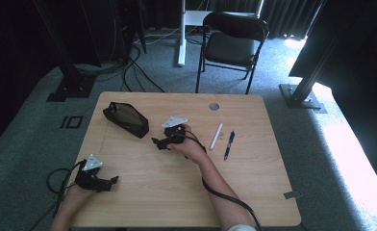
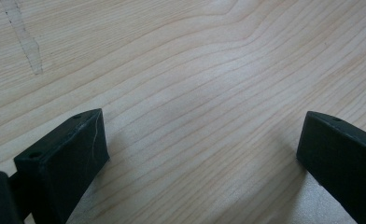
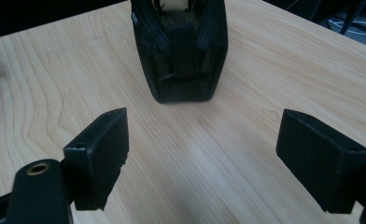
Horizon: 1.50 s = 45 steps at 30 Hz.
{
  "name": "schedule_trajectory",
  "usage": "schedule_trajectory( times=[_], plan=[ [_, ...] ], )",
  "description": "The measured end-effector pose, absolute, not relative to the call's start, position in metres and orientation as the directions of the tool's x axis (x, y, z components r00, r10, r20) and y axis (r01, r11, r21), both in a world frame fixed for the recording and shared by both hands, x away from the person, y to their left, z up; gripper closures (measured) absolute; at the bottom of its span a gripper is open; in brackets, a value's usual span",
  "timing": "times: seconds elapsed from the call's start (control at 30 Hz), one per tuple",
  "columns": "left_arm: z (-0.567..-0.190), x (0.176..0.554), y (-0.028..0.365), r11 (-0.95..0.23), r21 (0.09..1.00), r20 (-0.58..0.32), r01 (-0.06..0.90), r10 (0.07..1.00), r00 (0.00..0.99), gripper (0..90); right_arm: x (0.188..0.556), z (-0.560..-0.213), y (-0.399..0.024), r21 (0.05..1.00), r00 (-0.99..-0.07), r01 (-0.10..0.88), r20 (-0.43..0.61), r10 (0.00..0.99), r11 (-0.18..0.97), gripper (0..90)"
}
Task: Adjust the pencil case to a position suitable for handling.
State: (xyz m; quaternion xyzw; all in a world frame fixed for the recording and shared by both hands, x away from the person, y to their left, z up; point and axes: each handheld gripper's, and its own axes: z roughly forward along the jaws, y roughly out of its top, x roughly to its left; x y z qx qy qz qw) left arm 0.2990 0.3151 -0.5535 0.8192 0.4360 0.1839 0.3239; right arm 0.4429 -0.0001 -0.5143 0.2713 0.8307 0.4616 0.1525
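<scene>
We have the right gripper [image 1: 158, 143] out over the middle of the table [image 1: 143, 192], its jaws spread wide with nothing between them, pointed at the black pouch [image 1: 126, 119]. The pouch lies toward the far left corner of the table, a short way ahead of the jaws and not yet touched. In the right gripper view the pouch [image 3: 181, 51] faces us end-on, with a mesh side and darker fabric bands running up its end. We judge it light and soft: cloth that will give under the pads and sag if lifted by one corner. The stiffer banded end looks to us the best place to pinch, low and square across it. Our left gripper [image 1: 113, 181] rests near the near left corner, jaws likewise wide apart over bare wood. A white pen [image 1: 216, 136] and a blue pen [image 1: 229, 145] lie toward the right edge.
</scene>
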Motion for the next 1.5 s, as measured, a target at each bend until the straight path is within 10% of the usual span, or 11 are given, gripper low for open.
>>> schedule_trajectory(
  times=[0.9, 1.3, 1.5],
  plan=[
    [-0.554, 0.299, 0.315, -0.408, 0.693, 0.019, 0.595, 0.834, 0.551, 2.2, 0.466, -0.514, 0.05, 0.873, -0.806, 0.293, 0.006, 0.592, 0.39, 37.2],
    [-0.553, 0.299, 0.315, -0.412, 0.69, 0.021, 0.595, 0.833, 0.553, 2.1, 0.472, -0.509, 0.062, 0.848, -0.812, 0.293, -0.023, 0.583, 0.441, 70.0],
    [-0.554, 0.299, 0.315, -0.41, 0.692, 0.019, 0.594, 0.834, 0.552, 2.1, 0.466, -0.506, 0.056, 0.837, -0.814, 0.317, -0.001, 0.581, 0.445, 72.7]
  ],
)
